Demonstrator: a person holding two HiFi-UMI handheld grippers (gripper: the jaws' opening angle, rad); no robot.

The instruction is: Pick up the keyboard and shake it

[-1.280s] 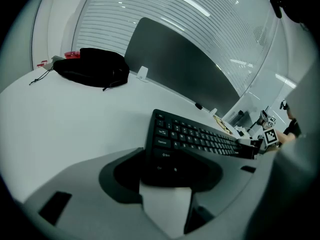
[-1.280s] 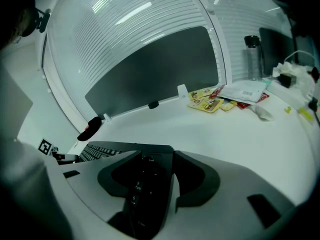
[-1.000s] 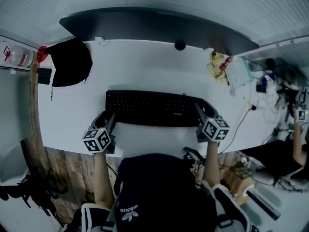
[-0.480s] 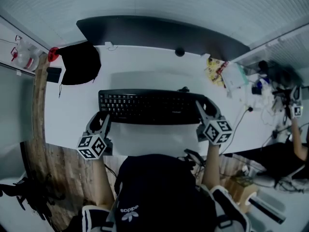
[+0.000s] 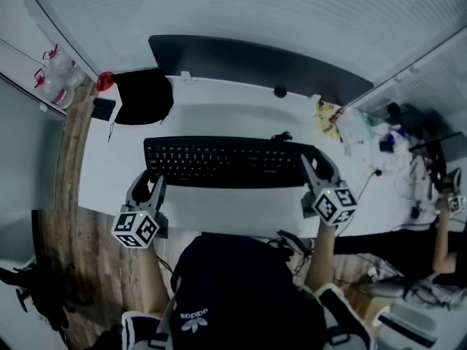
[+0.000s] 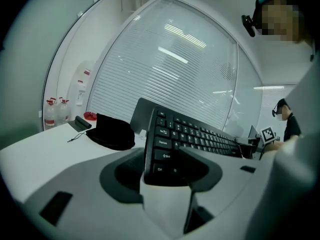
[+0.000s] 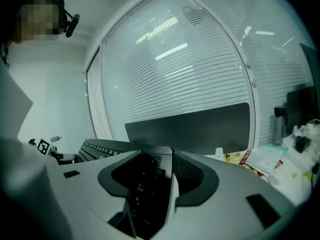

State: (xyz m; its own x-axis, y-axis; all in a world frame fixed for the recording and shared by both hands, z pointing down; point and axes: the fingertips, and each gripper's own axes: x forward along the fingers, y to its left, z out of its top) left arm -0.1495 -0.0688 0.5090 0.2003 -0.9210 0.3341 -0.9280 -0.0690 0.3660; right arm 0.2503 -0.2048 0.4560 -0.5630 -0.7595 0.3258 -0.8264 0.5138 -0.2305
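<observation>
The black keyboard [image 5: 226, 162] hangs lifted above the white desk [image 5: 219, 111], held at both ends. My left gripper [image 5: 148, 184] is shut on the keyboard's left end [image 6: 167, 151], keys facing me in the left gripper view. My right gripper [image 5: 312, 168] is shut on its right end [image 7: 147, 184], where the number pad sits between the jaws. The keyboard's cable [image 5: 280, 135] trails from its back edge.
A black pouch [image 5: 143, 95] lies at the desk's back left, with a red item [image 5: 105, 81] beside it. A dark partition [image 5: 255, 60] runs along the back. Papers and clutter [image 5: 343, 119] sit at the right. Another person [image 5: 445, 232] sits far right.
The keyboard has risen off the desk and shifted left with both grippers. The head view has tilted, showing more of the desk beneath it.
</observation>
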